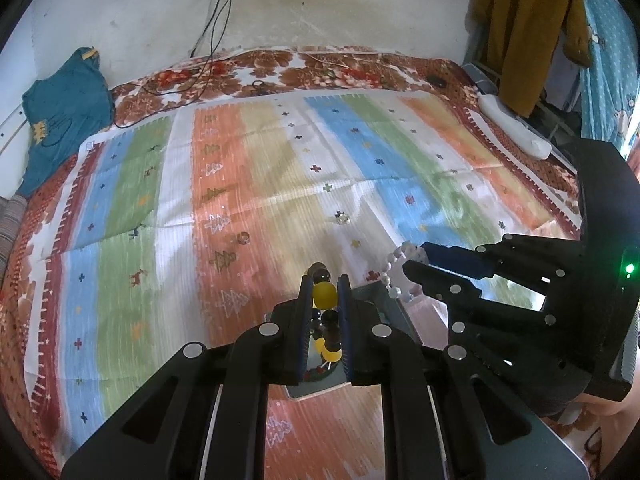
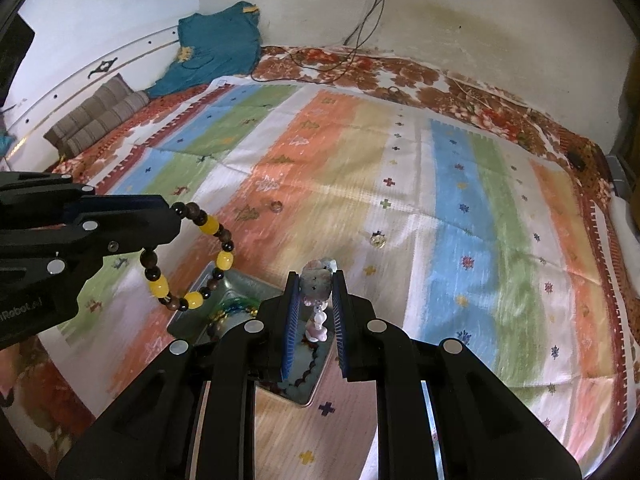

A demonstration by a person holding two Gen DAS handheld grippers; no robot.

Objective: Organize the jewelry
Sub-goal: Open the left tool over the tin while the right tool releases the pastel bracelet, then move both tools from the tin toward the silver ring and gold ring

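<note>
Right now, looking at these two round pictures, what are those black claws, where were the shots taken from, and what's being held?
Those claws are hand-held grippers, one in each of a person's hands; there is no robot arm. Each carries a wide-angle camera looking along its own two fingers.

One picture is from the left gripper, shut on a yellow-and-dark bead bracelet. The other is from the right gripper, shut on a pale bead bracelet. Each gripper also shows at the side of the other's picture.

Below them a metal tray with some jewelry sits on a striped cloth spread over a bed. Two small rings lie loose on the cloth.
</note>
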